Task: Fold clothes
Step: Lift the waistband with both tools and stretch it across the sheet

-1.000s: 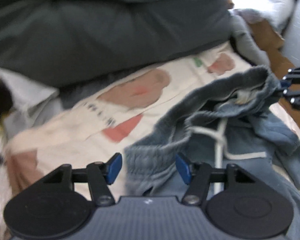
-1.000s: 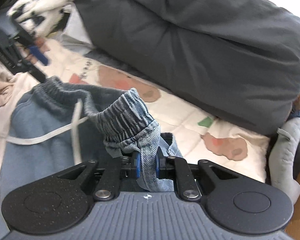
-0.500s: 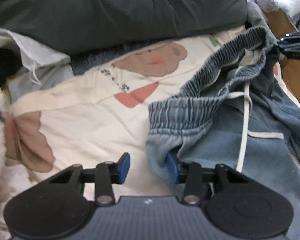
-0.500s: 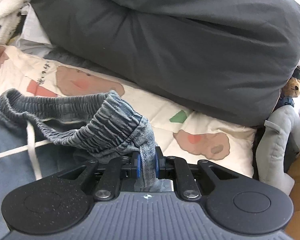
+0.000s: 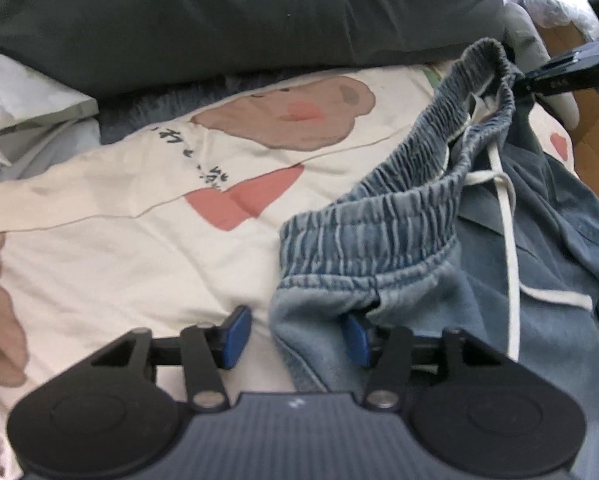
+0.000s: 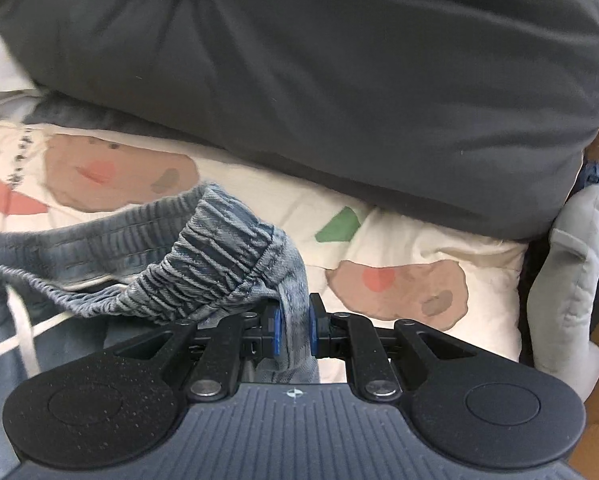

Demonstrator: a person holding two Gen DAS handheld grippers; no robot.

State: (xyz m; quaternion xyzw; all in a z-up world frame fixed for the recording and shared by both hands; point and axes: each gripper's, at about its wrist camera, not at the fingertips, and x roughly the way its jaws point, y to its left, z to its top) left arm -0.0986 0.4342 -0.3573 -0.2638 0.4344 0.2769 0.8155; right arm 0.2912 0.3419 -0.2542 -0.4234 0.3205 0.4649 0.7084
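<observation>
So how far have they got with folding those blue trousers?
Barely begun. The denim trousers lie spread on the printed bedsheet, unfolded. In hand: the right gripper is clamped on one end of the elastic waistband, lifting it. The left gripper has its jaws open around the other corner, one pad tucked under the cloth, just opening wider, not gripping yet. Every fold remains.

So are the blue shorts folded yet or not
Not folded: the blue shorts lie rumpled, waistband lifted in the right gripper.
</observation>
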